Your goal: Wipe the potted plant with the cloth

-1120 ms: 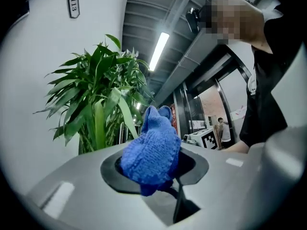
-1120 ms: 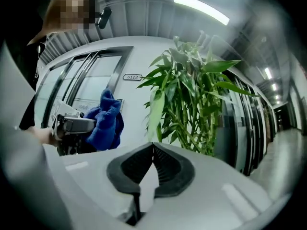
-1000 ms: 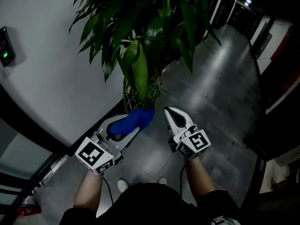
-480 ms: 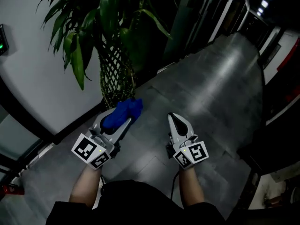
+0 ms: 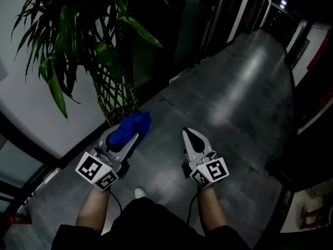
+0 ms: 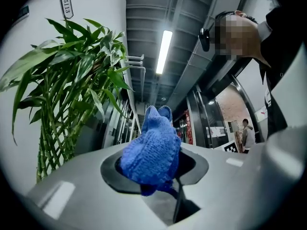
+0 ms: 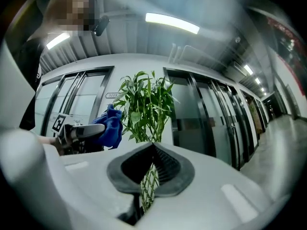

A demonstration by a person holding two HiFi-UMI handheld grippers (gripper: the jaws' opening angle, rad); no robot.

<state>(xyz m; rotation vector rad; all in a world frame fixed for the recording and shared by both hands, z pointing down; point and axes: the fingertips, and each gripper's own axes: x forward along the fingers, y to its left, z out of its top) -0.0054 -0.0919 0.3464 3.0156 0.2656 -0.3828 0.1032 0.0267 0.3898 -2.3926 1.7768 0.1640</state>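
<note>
Approach step. Left gripper fingers clamping cloth, short of potted plant; right gripper closed, empty. Next: cloth onto leaves.

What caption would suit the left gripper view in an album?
Left hand-held gripper clamping a blue knitted cloth, with a leafy green plant standing to its left, untouched.
</note>
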